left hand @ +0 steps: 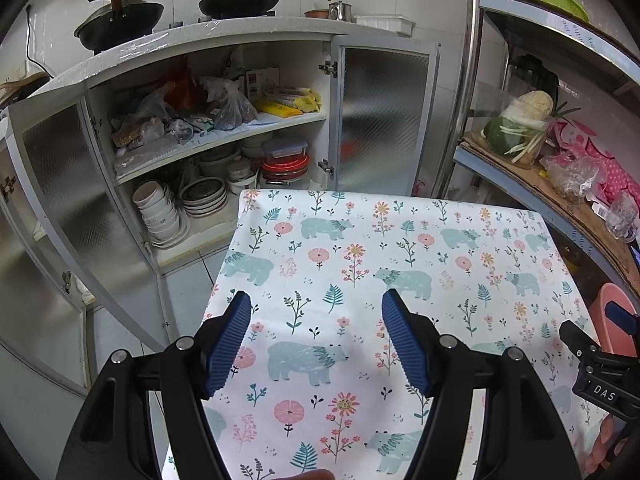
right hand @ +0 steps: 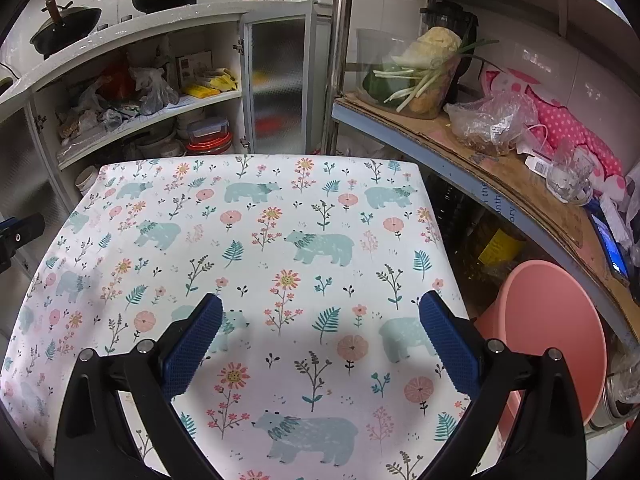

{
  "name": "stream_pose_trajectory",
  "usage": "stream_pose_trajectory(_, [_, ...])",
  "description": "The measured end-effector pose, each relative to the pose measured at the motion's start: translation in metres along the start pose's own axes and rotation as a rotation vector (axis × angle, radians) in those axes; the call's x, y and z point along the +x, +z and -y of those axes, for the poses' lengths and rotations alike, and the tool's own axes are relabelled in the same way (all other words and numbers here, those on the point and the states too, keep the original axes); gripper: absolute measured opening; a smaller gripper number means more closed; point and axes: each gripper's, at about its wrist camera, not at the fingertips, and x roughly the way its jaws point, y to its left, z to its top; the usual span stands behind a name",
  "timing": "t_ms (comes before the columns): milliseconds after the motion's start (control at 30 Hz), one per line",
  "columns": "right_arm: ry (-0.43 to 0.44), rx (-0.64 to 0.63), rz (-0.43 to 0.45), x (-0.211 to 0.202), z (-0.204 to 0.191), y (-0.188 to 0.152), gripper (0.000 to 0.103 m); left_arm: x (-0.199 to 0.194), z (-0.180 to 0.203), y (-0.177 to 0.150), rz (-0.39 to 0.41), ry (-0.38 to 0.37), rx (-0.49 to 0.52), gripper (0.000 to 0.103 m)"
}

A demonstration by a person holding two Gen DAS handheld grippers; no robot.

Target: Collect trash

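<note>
Both the left gripper (left hand: 316, 336) and the right gripper (right hand: 320, 340) hover with jaws apart and empty above the flower-printed desk (right hand: 256, 240), probably waiting, because no trash is visible on it.

The left gripper (left hand: 316, 336) is hanging open above the white bear-and-flower printed tablecloth (left hand: 360, 248), seemingly without touching it.
</note>
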Motion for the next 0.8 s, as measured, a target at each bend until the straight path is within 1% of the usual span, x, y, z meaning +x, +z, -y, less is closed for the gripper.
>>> stream_pose_trajectory(300, [-0.034,-0.009,-0.013,0.015,0.012,0.004,0.099,0.023,-0.005,-0.003,-0.046,0.018,0.001,0.068])
stream_pose_trajectory(433, [-0.027,-0.015,-0.042,0.030,0.021,0.007,0.099,0.042,-0.012,-0.006,-0.086,0.023,-0.004,0.068])
stream_pose_trajectory(567, [0.000,-0.007,-0.081,0.046,0.031,0.007,0.099,0.060,-0.019,-0.009,-0.127,0.021,-0.011,0.068])
stream_pose_trajectory(800, [0.016,0.000,-0.145,0.074,0.043,-0.001,0.099,0.089,-0.028,-0.017,-0.199,0.030,-0.023,0.069])
